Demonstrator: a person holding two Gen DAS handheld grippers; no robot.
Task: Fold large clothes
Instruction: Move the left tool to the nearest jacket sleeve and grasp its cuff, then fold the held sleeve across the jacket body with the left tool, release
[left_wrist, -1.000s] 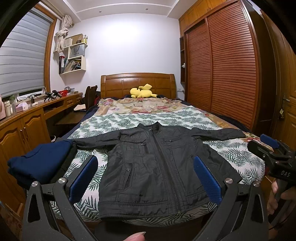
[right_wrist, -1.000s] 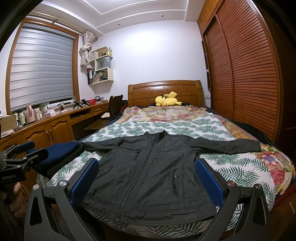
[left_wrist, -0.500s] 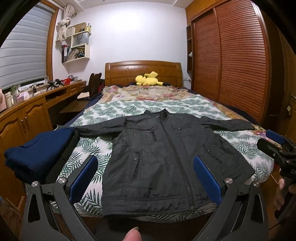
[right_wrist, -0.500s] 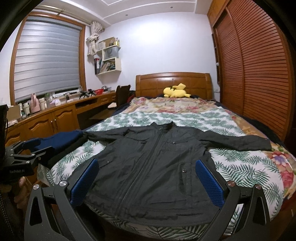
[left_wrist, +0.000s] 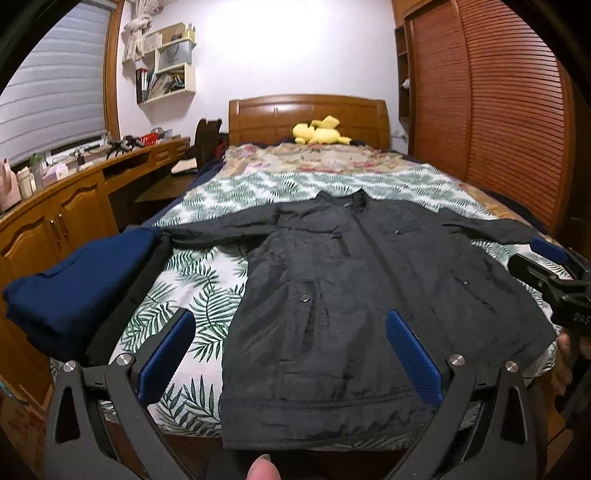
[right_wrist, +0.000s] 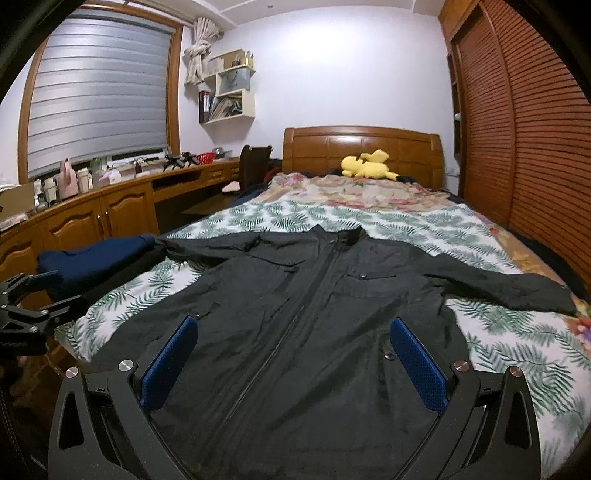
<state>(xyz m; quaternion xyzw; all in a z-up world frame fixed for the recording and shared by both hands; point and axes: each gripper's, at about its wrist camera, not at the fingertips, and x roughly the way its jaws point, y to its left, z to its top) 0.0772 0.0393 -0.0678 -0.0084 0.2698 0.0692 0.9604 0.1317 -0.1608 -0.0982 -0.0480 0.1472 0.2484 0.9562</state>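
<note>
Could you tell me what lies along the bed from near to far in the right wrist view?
Black jacket → bare stretch of leaf-print cover → floral blanket → yellow plush toy → wooden headboard.

The black jacket's (right_wrist: 314, 332) hem runs out past the bottom edge in the right wrist view. Small items on the desk (right_wrist: 110, 192) are too tiny to identify.

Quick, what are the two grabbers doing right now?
Left hand-held gripper: open, holding nothing, above the black jacket.
Right hand-held gripper: open, holding nothing.
</note>
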